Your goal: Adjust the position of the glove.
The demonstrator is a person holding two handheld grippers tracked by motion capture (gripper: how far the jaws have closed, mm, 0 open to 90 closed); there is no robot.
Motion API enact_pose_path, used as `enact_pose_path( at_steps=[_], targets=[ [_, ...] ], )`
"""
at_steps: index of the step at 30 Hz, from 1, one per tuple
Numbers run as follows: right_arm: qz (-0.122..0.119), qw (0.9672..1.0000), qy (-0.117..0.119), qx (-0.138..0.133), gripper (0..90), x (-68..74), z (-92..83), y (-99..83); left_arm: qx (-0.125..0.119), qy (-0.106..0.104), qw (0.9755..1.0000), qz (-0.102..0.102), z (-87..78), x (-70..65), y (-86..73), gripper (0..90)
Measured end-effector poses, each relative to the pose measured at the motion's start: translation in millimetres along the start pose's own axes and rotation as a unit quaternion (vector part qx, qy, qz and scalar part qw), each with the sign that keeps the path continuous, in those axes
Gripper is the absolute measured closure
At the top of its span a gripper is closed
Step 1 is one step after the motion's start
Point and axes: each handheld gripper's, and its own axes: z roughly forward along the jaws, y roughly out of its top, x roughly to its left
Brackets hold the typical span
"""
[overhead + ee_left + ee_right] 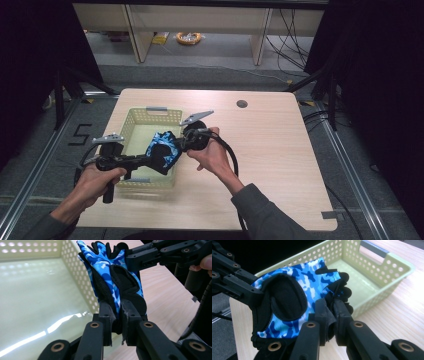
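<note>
Left gripper (pixel 150 159): jaws clamped on one end of the glove (pixel 164 151), pads pinching a fold of black cuff fabric. Held by the left hand (pixel 95 181) near the table's (pixel 270 165) front-left corner, reaching rightward over the basket (pixel 131 120).

Glove: blue camouflage with black palm patches, stretched in the air between both grippers, hanging over the basket's right wall and near its front-right corner. Not yet inside, not touching the floor of the basket as far as can be told.

Right gripper (pixel 181 144): jaws shut tight on the glove's finger end, a thin bunch of fabric between the pads (pixel 325 315). Right hand (pixel 215 155) just right of the basket, over bare table.

Risks from here, as a judgement:
- Thin pinch on both ends; any hard pull apart likely to slip the fabric from one pair of pads, leaving the glove dangling.
- Release at this spot likely to drape the glove over the right wall or drop it onto the table beside the basket.
- Lowering without shifting left likely to catch a jaw on the perforated rim and drag the light basket toward the table's edge.
- One side opening early likely to swing the glove outward.
</note>
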Motion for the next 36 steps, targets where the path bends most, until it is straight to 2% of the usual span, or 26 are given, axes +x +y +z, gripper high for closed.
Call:
enact_pose_path(
  at_steps=[1,4,6,7,10,11,12,13,15,16,18,19,24,32,36],
  targets=[
    [0.001,0.9999,0.001,0.010,83.7,-0.1,2.5,2.9,-0.002,0.006,1.0000,-0.004,-0.6,1.8,-0.5,79.9],
    [-0.003,0.9999,0.004,0.016,83.7,-0.9,13.5,9.5,-0.003,0.008,0.9999,-0.007,-1.5,7.0,-1.5,79.8],
    [-0.003,0.9998,0.006,0.017,83.7,-1.5,21.1,12.8,-0.007,0.017,0.9997,-0.015,-3.0,13.2,-2.3,79.8],
    [-0.002,0.9997,0.005,0.025,83.7,-2.1,23.0,14.9,-0.007,0.017,0.9997,-0.015,-3.0,13.2,-2.3,79.8],
    [-0.002,0.9995,0.011,0.030,83.7,-2.6,32.7,19.5,-0.007,0.022,0.9995,-0.023,-4.4,20.7,-4.2,79.8],
    [-0.009,0.9995,0.012,0.026,83.7,-3.7,36.8,20.8,-0.007,0.022,0.9995,-0.023,-4.4,20.7,-4.2,79.7],
    [0.000,0.9993,0.009,0.037,83.6,-2.4,38.5,22.1,-0.005,0.026,0.9993,-0.027,-4.3,24.5,-5.9,79.7],
    [-0.015,0.9993,0.012,0.032,83.7,-4.2,42.7,23.1,-0.005,0.027,0.9992,-0.029,-4.1,26.5,-6.9,79.7],
    [-0.008,0.9989,0.017,0.043,83.6,-4.2,48.7,24.2,-0.005,0.031,0.9990,-0.032,-3.8,28.3,-7.9,79.7],
    [-0.014,0.9990,0.017,0.039,83.7,-5.0,53.0,24.1,-0.002,0.033,0.9988,-0.037,-2.7,32.5,-9.8,79.7],
    [-0.006,0.9984,0.016,0.054,83.6,-4.7,58.3,24.6,0.002,0.037,0.9986,-0.039,-0.8,35.9,-11.5,79.6],
    [-0.014,0.9985,0.014,0.051,83.6,-5.7,62.1,24.6,0.002,0.037,0.9986,-0.039,-0.8,35.9,-11.5,79.5],
    [-0.012,0.9977,0.013,0.066,83.6,-6.5,76.4,24.2,0.007,0.043,0.9979,-0.049,4.8,43.4,-16.1,79.4],
    [-0.023,0.9962,0.004,0.084,83.5,-7.3,86.9,24.5,0.014,0.048,0.9972,-0.056,9.2,49.2,-19.4,79.2],
    [-0.018,0.9948,-0.001,0.100,83.4,-4.9,93.5,24.4,0.020,0.046,0.9970,-0.060,10.7,52.3,-21.1,78.9]
  ],
)
